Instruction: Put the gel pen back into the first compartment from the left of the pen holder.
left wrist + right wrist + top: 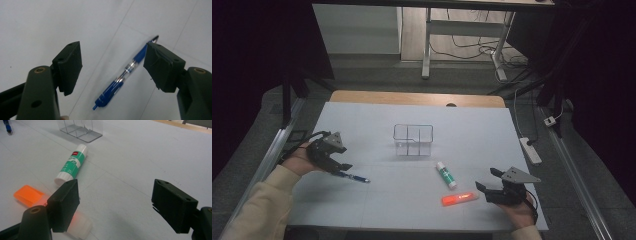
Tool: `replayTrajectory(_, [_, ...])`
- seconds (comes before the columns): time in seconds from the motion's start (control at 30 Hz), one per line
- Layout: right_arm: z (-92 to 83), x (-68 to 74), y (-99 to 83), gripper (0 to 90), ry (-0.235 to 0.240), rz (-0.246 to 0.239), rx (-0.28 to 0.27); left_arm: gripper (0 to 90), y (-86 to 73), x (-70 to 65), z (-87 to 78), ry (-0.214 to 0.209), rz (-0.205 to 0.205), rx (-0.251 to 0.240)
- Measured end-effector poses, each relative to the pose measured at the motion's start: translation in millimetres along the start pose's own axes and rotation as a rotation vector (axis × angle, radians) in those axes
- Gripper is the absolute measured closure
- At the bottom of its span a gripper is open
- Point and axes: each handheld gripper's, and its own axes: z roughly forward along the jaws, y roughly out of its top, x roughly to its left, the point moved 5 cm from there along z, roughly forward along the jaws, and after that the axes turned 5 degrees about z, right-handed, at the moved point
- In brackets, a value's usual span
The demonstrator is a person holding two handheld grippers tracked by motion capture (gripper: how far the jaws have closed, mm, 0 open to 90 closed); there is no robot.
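White paper covered nearly the whole counter [362,120] in the high view, with a strip of pale wood bare along its far edge. Beyond it lay a grey floor, the white legs of another desk, loose cables and a power strip; the room at both sides was dark. A clear plastic organiser [413,140] with compartments stood near the middle of the paper. Nearer the person lay a green-and-white glue stick [445,175] and, just beside it, an orange highlighter [459,199]. At the left, the left tongs [343,169] hovered over one end of a blue pen [354,177] that lay flat on the paper. At the right, the right tongs [488,181] rested close to the highlighter's end.

From the left gripper view, the left tongs [112,67] stood wide, the pen [120,80] lying slantwise on the paper between the jaws and gripped by neither; its far end passed behind the right-hand jaw.

From the right gripper view, the right tongs [115,205] stood wide with bare paper between them. The highlighter [30,195] lay partly behind the left-hand jaw, the glue stick [72,163] beyond it, and the organiser [80,128] farther off.
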Motion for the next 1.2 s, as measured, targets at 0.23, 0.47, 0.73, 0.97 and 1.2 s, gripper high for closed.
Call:
replayTrajectory(0.23, [0.8, 0.0, -0.7, 21.9, 0.001, -0.002, 0.009, 31.6, -14.1, -2.8, 4.7, -0.031, 0.034, 0.044])
replayTrajectory(0.47, [1.3, 0.1, -0.9, 21.9, 0.001, -0.003, 0.011, 34.3, -24.3, -1.8, 15.8, -0.060, 0.066, 0.117])
replayTrajectory(0.73, [1.9, -0.1, -1.3, 21.9, -0.001, -0.003, 0.015, 42.9, -29.4, -2.6, 29.8, -0.106, 0.112, 0.180])
replayTrajectory(0.97, [2.4, -0.2, -1.4, 21.9, 0.001, -0.001, 0.015, 51.4, -29.8, -1.1, 34.6, -0.118, 0.151, 0.204])
replayTrajectory(1.2, [2.3, -0.4, -1.4, 21.9, -0.001, -0.002, 0.016, 58.5, -30.1, -0.2, 39.5, -0.122, 0.185, 0.228])
